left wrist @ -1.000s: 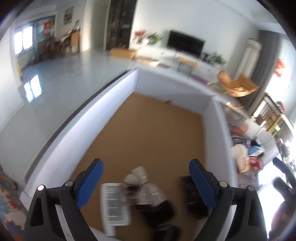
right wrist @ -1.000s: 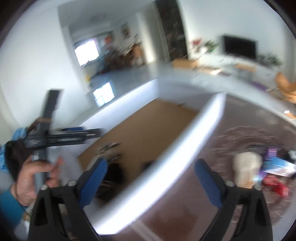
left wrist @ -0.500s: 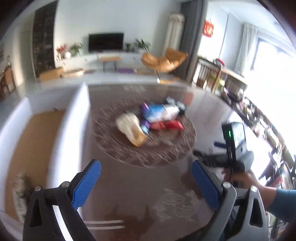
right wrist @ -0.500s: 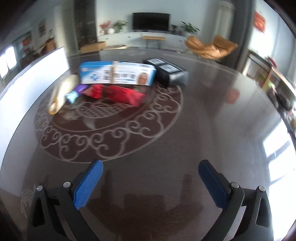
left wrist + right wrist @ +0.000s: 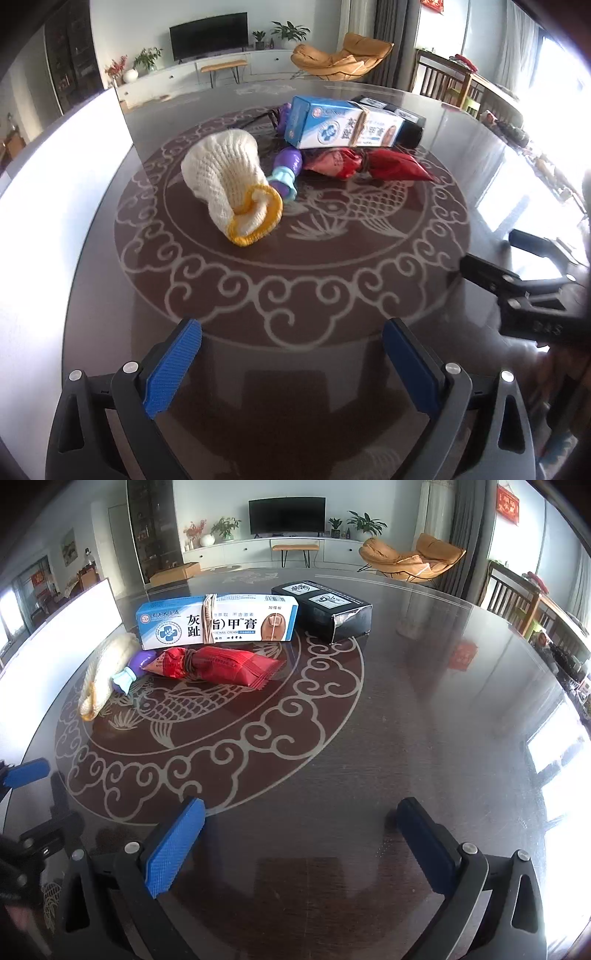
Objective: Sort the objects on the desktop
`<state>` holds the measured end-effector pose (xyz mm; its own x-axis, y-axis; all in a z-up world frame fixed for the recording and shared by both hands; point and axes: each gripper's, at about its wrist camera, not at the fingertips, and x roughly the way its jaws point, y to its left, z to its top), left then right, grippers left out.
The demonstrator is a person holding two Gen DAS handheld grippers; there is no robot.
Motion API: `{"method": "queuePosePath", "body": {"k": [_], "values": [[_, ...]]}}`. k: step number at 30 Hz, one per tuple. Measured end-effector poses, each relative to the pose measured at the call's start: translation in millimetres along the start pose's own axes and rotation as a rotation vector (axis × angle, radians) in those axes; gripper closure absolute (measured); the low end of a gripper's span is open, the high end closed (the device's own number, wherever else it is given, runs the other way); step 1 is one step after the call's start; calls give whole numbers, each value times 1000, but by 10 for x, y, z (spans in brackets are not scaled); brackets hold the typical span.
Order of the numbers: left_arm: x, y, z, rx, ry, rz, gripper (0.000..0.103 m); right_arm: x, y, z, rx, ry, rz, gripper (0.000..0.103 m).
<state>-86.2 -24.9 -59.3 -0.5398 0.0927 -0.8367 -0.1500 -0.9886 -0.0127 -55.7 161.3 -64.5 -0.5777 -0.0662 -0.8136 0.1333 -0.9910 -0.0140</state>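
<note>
A cluster of objects lies on the dark round table: a cream knit glove, a small purple bottle, a red snack packet, a blue-white cream box and a black box. My left gripper is open and empty, well short of the glove. My right gripper is open and empty, well short of the red packet. The right gripper shows at the right in the left wrist view.
A white box wall stands along the table's left side. The table has a pale fish-and-cloud pattern around the cluster. A living room with a TV and an orange chair lies behind.
Both views swung away from the white box with the brown floor and now face the cluster on the table. Both grippers stay open.
</note>
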Motion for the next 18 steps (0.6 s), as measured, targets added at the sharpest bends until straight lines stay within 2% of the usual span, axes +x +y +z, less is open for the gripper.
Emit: {"method": "queuePosePath", "body": {"k": [5,18], "values": [[59,22,9,-10,-36,28,0,1,0,0,0,0,0,0],[77,24,-2,-13,-42,24,0,3,2,1,-2,-1,2,0]]}}
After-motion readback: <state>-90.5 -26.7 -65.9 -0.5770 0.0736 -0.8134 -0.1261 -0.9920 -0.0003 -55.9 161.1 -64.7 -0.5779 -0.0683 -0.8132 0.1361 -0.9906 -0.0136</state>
